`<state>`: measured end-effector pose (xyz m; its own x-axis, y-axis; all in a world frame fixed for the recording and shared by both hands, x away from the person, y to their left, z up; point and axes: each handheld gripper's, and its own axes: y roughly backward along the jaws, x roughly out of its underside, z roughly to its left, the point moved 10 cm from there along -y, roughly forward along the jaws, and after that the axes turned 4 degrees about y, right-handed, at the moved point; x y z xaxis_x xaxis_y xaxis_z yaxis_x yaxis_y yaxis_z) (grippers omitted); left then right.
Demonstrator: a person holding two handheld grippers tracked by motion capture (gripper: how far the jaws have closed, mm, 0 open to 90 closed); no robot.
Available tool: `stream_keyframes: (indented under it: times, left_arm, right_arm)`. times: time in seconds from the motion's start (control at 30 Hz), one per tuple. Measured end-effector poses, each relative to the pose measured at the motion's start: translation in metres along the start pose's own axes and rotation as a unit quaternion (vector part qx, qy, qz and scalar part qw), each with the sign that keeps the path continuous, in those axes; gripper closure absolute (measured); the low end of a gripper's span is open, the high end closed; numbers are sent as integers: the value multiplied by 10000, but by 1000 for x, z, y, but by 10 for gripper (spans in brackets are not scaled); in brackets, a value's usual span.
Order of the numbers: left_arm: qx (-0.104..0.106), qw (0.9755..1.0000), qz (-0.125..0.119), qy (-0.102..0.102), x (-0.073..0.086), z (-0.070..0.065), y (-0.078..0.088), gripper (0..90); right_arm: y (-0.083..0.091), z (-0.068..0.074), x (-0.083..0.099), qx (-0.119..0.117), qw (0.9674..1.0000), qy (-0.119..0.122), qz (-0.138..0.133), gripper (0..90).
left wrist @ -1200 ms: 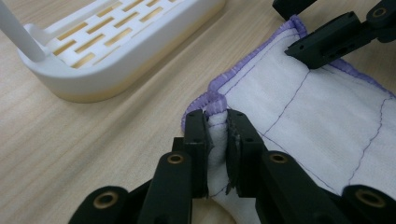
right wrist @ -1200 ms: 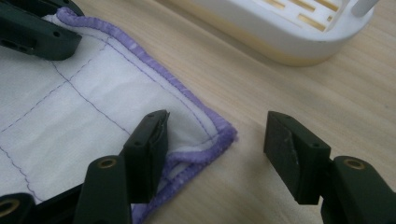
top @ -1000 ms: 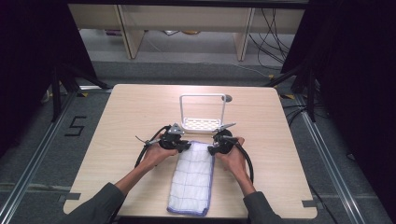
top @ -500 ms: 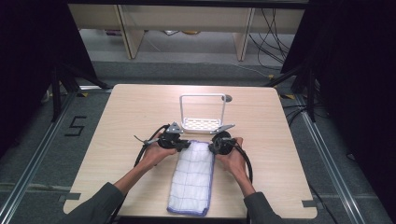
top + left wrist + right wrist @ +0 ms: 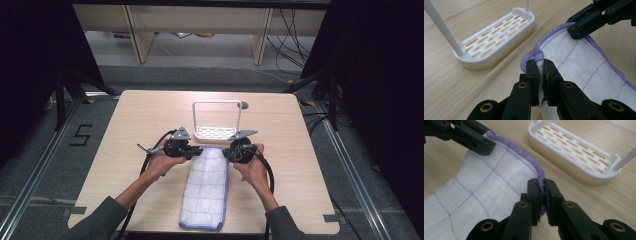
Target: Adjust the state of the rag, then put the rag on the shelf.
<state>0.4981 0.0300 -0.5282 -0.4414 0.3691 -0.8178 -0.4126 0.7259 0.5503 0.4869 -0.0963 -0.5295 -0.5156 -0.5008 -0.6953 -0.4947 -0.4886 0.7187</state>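
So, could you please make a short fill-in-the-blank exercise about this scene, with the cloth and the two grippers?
1. The white cloth has a stitched border of ____ colour.
2. The left gripper is shut on one far ____ of the cloth, and the right gripper on the other.
3. Beyond the cloth stands a white slotted rack with a tall ____ over it.
4. Everything rests on a light ____ table.

Missing words: purple; corner; handle; wooden
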Motion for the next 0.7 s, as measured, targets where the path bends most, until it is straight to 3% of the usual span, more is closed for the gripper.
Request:
stream_keyframes:
  times: [0.2,0.3,0.37,0.7]
  left_arm:
    - [106,9998,-174,45,-9,-8,13,837]
    - [-44,9996,-218,-178,-16,-10,20,836]
    - [122,9995,-273,-89,-19,-15,21,836]
    - [176,9986,-471,-134,-37,-29,40,835]
  right_arm:
    - [11,4,-10,9,9998,56,-180,842]
    - [18,7,-17,31,9995,150,-272,842]
    - [22,8,-20,37,9993,166,-319,842]
    - [44,17,-35,-16,9978,285,-600,843]
